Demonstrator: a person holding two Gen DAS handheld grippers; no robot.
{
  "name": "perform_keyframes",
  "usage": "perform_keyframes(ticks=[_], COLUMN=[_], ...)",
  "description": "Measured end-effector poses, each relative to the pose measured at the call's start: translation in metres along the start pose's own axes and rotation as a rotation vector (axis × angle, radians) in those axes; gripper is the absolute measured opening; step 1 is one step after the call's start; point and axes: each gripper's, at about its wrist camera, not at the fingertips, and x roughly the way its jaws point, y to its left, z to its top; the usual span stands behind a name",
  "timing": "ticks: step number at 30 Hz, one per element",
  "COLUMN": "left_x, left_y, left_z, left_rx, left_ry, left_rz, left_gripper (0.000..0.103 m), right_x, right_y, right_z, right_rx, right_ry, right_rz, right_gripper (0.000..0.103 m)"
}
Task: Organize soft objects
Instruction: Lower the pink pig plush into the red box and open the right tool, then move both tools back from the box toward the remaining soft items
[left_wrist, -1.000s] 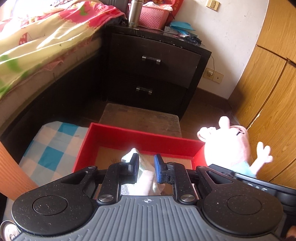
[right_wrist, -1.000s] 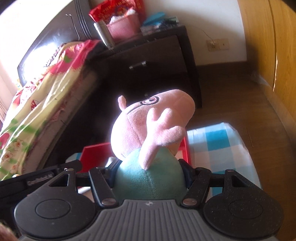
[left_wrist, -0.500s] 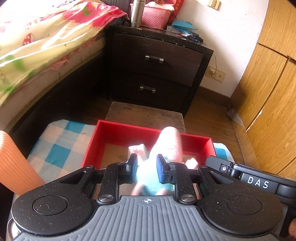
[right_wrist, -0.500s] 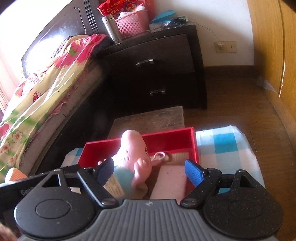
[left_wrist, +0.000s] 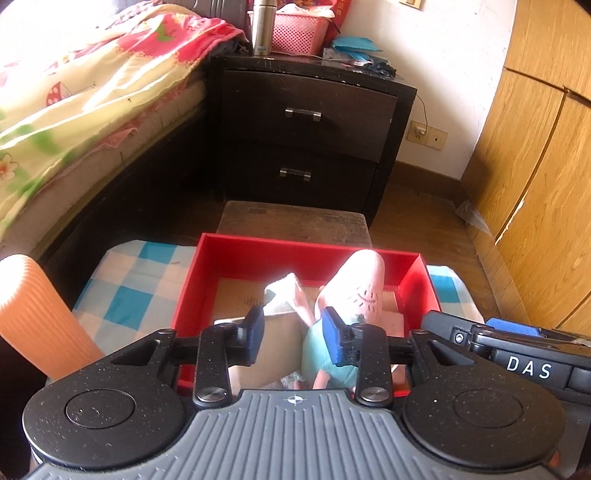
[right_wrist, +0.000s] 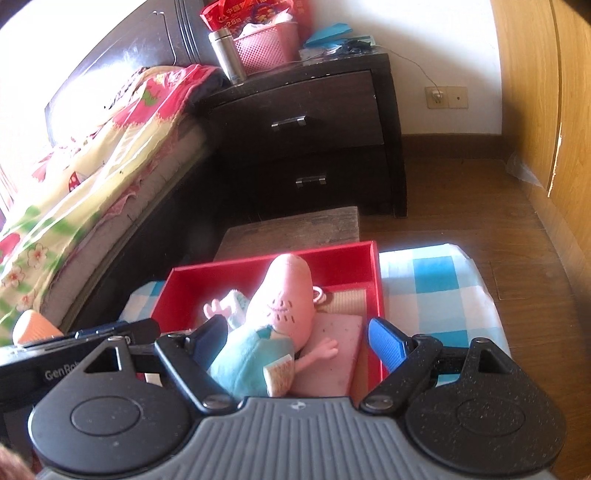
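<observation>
A pink pig plush toy (right_wrist: 284, 306) in a teal top lies on its back inside a red box (right_wrist: 375, 284), partly on a pink sponge (right_wrist: 336, 354). A white cloth (left_wrist: 282, 290) lies beside it in the box. My right gripper (right_wrist: 295, 343) is open just above the toy, with nothing between its jaws gripped. My left gripper (left_wrist: 293, 338) is open and empty over the box's near side; the toy (left_wrist: 354, 288) and the box (left_wrist: 192, 280) show ahead of it in the left wrist view.
The box sits on a blue-and-white checked cloth (right_wrist: 436, 280). An orange ribbed roll (left_wrist: 33, 314) stands at the left. A wooden stool (left_wrist: 295, 221), a dark nightstand (left_wrist: 306, 136), a bed (left_wrist: 74, 107) and wooden wardrobe doors (left_wrist: 535, 147) surround the spot.
My right gripper carried the plush toy over the box, opened and let it go; the toy now lies in the box. My left gripper has opened a little wider.
</observation>
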Motion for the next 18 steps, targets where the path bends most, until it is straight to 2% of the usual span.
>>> perform_keyframes(ticks=[18], left_x=[-0.014], left_y=[0.004], left_z=[-0.022], left_rx=[0.059], left_ry=[0.019], left_rz=[0.035], left_gripper=[0.047], right_x=[-0.013], right_y=[-0.001], right_z=[-0.015], right_rx=[-0.045], right_ry=[0.016], right_rz=[-0.016], right_gripper=[0.063])
